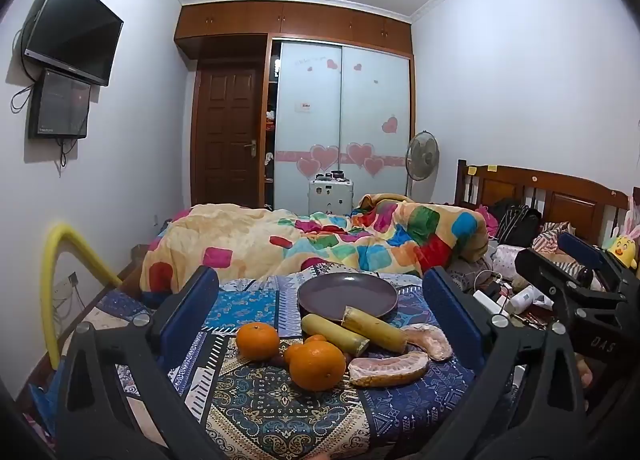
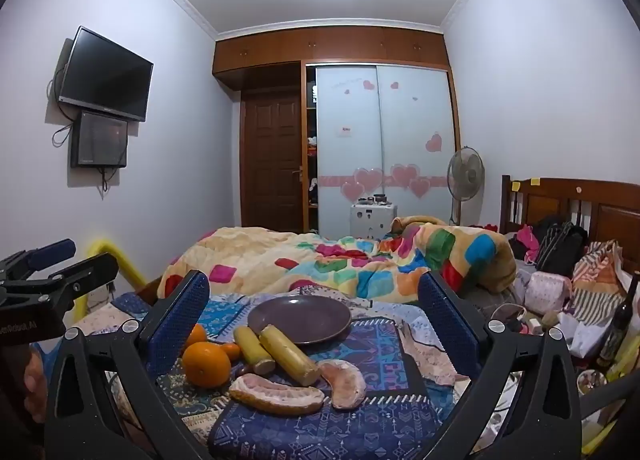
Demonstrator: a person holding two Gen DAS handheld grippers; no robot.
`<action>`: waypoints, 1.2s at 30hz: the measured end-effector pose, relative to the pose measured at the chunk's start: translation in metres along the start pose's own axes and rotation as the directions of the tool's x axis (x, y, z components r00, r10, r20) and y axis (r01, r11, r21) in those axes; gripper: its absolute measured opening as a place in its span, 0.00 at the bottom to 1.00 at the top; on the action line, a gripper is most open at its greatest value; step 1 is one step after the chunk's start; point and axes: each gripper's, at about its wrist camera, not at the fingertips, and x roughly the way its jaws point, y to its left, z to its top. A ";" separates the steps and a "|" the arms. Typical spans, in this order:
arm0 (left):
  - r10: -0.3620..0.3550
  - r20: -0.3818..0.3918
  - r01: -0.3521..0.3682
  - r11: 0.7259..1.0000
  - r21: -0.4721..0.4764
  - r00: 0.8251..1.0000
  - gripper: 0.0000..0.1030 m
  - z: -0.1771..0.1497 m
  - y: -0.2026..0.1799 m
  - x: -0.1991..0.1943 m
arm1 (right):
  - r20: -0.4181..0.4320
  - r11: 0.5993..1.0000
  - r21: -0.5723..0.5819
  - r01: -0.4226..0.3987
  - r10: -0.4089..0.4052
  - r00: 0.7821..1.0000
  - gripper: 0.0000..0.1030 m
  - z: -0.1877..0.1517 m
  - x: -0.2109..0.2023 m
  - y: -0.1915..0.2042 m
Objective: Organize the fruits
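Start step: left gripper [image 1: 320,300] & right gripper [image 2: 314,304] both wide apart, holding nothing. Next needs grasp of round orange [image 1: 317,364], move to empty purple plate [image 1: 320,294].

plate [image 1: 347,294]: glossy ceramic | cloth [image 1: 256,400]: matt patterned fabric | oranges [image 1: 317,364]: dimpled, shiny | headboard [image 2: 576,199]: varnished wood

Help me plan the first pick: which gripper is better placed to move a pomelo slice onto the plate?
Right gripper. It is open, and both pomelo slices lie centred between its fingers, near the empty plate. In the left gripper's view they sit off to the right, behind the oranges.
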 end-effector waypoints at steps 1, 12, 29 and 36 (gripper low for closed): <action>-0.001 0.002 0.001 1.000 -0.004 1.000 1.00 0.000 0.000 0.000 | 0.000 1.000 0.006 -0.001 0.001 1.000 1.00 0.000 0.000 0.000; -0.002 -0.007 0.002 1.000 -0.010 1.000 1.00 -0.003 0.002 0.004 | -0.002 1.000 0.019 -0.007 0.007 1.000 1.00 0.000 0.001 -0.001; 0.014 -0.009 -0.014 1.000 -0.014 1.000 1.00 -0.011 0.006 0.011 | 0.009 0.998 0.047 -0.038 0.038 0.999 1.00 0.004 0.004 0.006; 0.012 -0.010 -0.012 1.000 -0.016 1.000 1.00 -0.009 0.006 0.011 | 0.012 0.998 0.045 -0.044 0.043 0.999 1.00 0.004 0.005 0.008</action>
